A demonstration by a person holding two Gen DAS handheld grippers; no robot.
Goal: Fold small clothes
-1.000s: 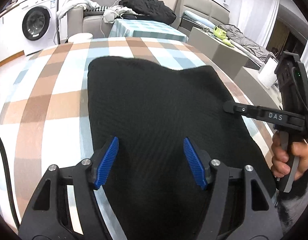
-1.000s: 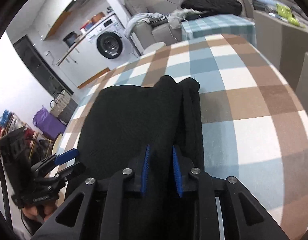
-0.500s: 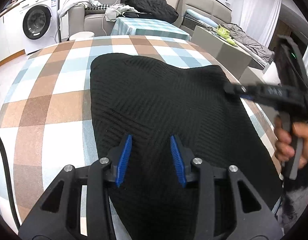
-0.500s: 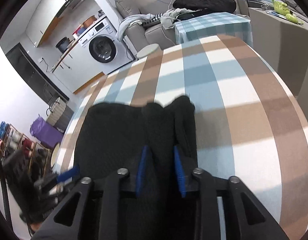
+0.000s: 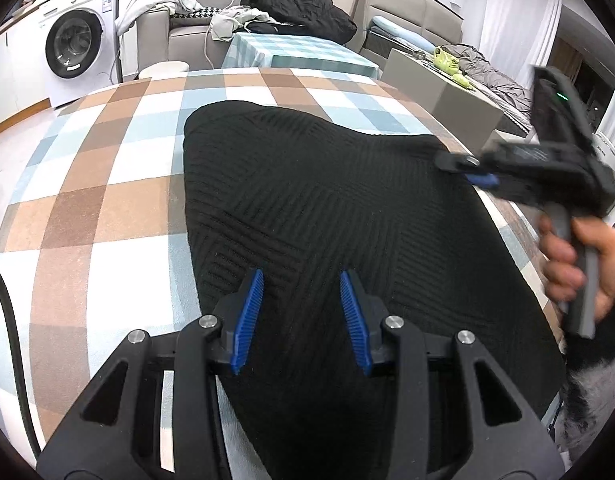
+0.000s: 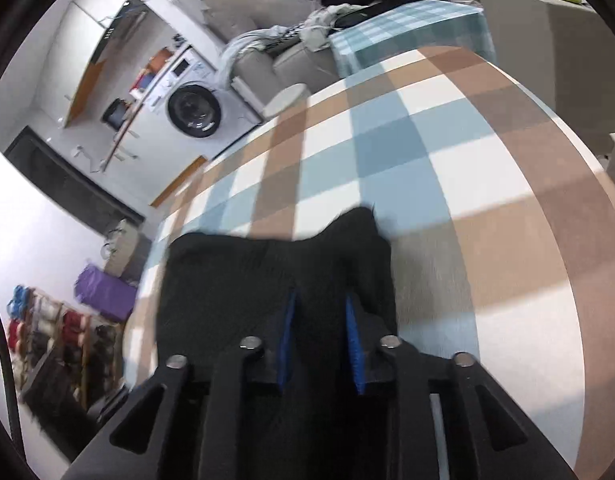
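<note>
Black knit garment (image 5: 327, 208) covers checked tablecloth (image 5: 107, 184).

From here both feeds look evenly lit by soft indoor light, with no harsh glare. Fisheye bending curves the checked tablecloth (image 5: 107, 184) and darkens every corner. My left-wrist feed is sharp, apart from the smeared right gripper (image 5: 467, 170). My right-wrist feed is motion-blurred throughout, worst along its left edge. The black garment (image 5: 327, 220) shows its ribbing only in the left feed.

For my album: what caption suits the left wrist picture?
Blue-padded left tongs poised over a black ribbed knit garment on a checked tablecloth.
</note>
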